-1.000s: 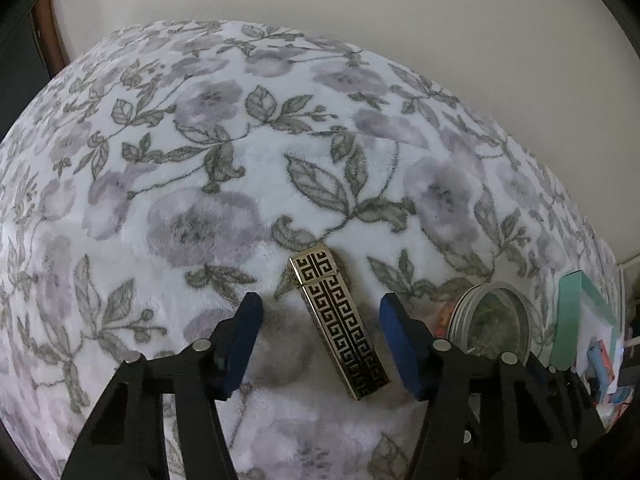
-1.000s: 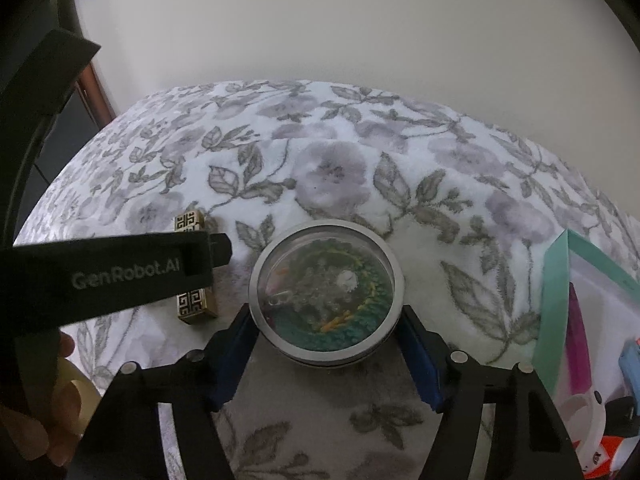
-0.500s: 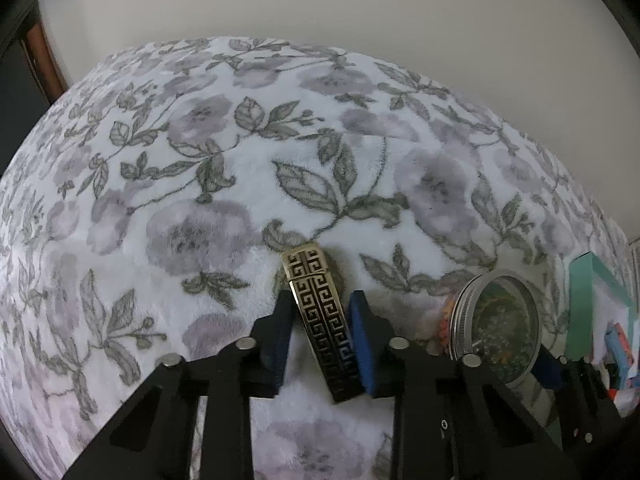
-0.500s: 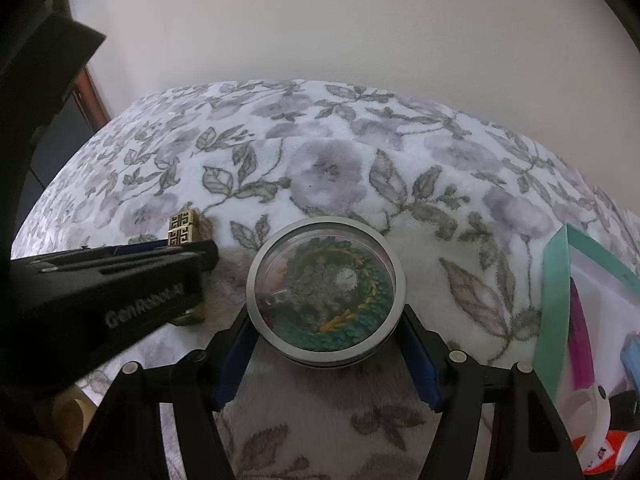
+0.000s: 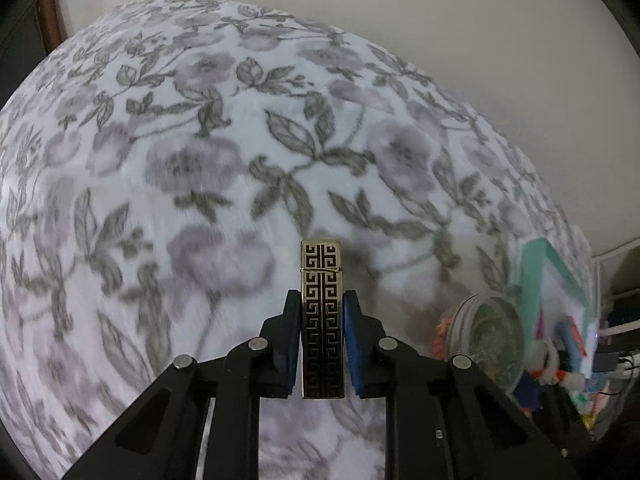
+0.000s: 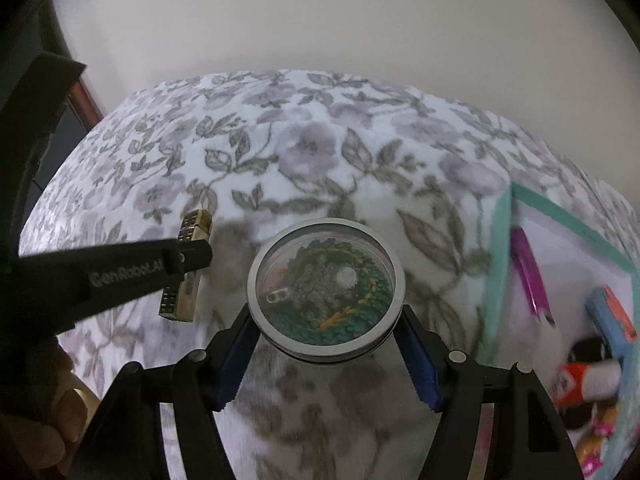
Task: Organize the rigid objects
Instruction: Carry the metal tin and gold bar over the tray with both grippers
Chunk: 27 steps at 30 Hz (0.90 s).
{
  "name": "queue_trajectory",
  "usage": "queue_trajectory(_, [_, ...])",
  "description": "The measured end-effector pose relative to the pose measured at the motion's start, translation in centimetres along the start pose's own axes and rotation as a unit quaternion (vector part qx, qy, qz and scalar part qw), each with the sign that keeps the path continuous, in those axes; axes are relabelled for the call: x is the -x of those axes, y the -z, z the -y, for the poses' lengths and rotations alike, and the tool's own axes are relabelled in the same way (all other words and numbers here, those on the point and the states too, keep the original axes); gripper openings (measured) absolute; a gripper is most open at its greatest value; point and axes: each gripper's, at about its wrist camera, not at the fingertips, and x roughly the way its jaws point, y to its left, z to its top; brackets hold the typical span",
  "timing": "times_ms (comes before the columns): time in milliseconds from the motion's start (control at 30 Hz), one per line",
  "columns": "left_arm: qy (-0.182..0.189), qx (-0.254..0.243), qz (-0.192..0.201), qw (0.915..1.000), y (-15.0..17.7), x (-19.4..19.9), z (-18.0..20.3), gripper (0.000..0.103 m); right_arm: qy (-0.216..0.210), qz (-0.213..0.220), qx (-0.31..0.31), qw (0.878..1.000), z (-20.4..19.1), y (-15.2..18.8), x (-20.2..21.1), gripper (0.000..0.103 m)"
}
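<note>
A gold lighter with a black key pattern stands lengthwise between the blue pads of my left gripper, which is shut on it. In the right wrist view the same lighter hangs tilted from the left gripper, its shadow on the cover beside it. My right gripper is shut on a round metal jar with a clear lid, beads and small bits inside. That jar also shows at the right of the left wrist view.
A floral fleece cover spreads over the whole surface up to a pale wall. A turquoise-rimmed box at the right holds a pink pen, an orange-and-white toy and other small things. A hand grips the left tool's handle.
The left jaws closed onto the lighter, which turned straight between the pads. Both grippers moved right with their objects, and the turquoise box now looms larger.
</note>
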Motion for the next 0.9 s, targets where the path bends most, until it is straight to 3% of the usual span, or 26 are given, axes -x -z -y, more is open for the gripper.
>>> queue_trajectory(500, [0.07, -0.053, 0.007, 0.9961, 6.5, 6.7, 4.5, 0.021, 0.043, 0.011, -0.05, 0.998, 3.9, 5.1, 10.4, 0.071])
queue_trajectory(900, [0.128, -0.154, -0.014, 0.9797, 13.4, 7.5, 11.7, 0.021, 0.119, -0.027, -0.128, 0.984, 10.6, 11.8, 12.4, 0.071])
